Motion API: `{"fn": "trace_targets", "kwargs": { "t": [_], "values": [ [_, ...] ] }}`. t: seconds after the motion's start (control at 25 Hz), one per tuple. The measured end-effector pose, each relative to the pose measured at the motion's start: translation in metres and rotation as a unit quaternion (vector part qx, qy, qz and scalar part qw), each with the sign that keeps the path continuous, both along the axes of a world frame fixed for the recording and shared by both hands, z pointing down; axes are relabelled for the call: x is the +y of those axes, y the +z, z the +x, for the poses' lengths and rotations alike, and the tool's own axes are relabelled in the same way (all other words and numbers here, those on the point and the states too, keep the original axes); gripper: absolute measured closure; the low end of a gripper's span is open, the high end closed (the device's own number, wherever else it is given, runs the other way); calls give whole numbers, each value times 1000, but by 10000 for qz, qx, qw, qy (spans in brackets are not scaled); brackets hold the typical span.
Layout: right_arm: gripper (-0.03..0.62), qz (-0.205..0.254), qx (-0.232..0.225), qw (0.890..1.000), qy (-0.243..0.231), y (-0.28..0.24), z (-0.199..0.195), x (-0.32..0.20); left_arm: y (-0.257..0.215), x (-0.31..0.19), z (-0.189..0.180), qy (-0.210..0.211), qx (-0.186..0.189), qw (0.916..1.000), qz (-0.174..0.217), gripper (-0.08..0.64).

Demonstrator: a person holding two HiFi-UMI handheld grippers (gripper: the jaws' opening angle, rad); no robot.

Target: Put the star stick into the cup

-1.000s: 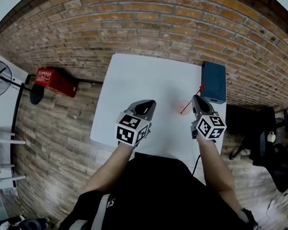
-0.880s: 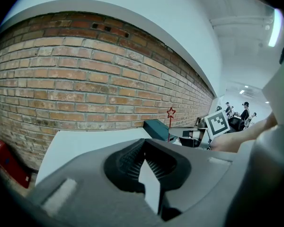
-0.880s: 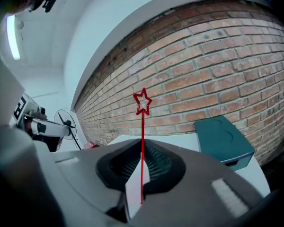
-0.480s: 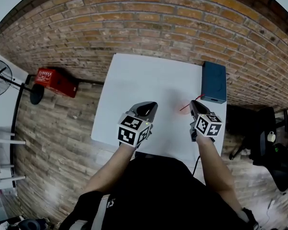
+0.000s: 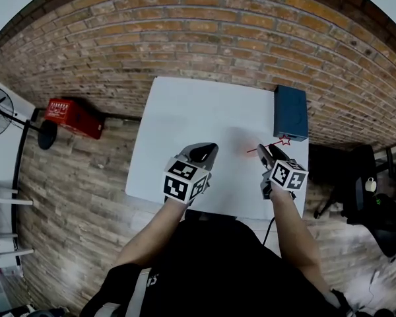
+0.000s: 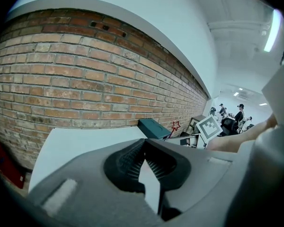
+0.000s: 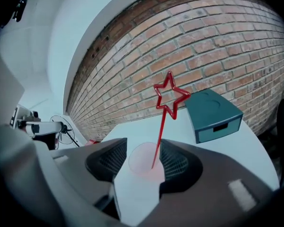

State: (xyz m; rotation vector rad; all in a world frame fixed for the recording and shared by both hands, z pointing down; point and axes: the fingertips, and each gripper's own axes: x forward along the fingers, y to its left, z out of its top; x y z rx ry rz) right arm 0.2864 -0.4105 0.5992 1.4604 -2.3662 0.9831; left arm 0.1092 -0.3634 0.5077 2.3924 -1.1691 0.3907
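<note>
1. Standing in the cup [image 7: 141, 167], the star stick [image 7: 162, 126] has its lower end inside the pink translucent wall. Its star rises at the centre of the right claw view and the shaft leans slightly right.
2. The cup sits on the white tabletop [image 5: 198, 111], at the lower centre of the right claw view and right of centre in the head view.
3. The right claw [image 7: 144, 148] is released. Its jaws have just been opening and now stand apart on either side of the cup, with neither pad pressing on the stick.
4. Change: a second ago this claw carried the stick tilted above the tabletop. The stick now stands unsupported.
5. Judgement: placement appears complete, and only a clean withdrawal remains. A pad brushing the shaft could tip the light cup.
6. The left claw [image 6: 144, 143] is clenched on nothing, at lower centre of the head view.
7. A blue box [image 7: 213, 115] stands at the right, well apart.
</note>
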Motion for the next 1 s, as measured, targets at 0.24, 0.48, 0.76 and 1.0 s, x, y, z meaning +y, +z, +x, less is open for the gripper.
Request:
{"fn": "trace_targets", "kwargs": {
  "t": [0.24, 0.48, 0.76, 1.0],
  "values": [
    [385, -6, -42, 9985, 550, -5, 4, 18, -3, 9, -20, 157, 4, 9999, 50, 554],
    [385, 70, -55, 9955, 945, -12, -10, 42, -7, 22, -37, 510, 85, 9986, 139, 554],
    [367, -121, -155, 9897, 1417, -2, -1, 43, -6, 43, -55, 810, 146, 9965, 141, 554],
    [353, -146, -504, 9840, 1701, -1, 5, 46, -3, 53, -70, 686, 154, 9975, 74, 554]
  ]
}}
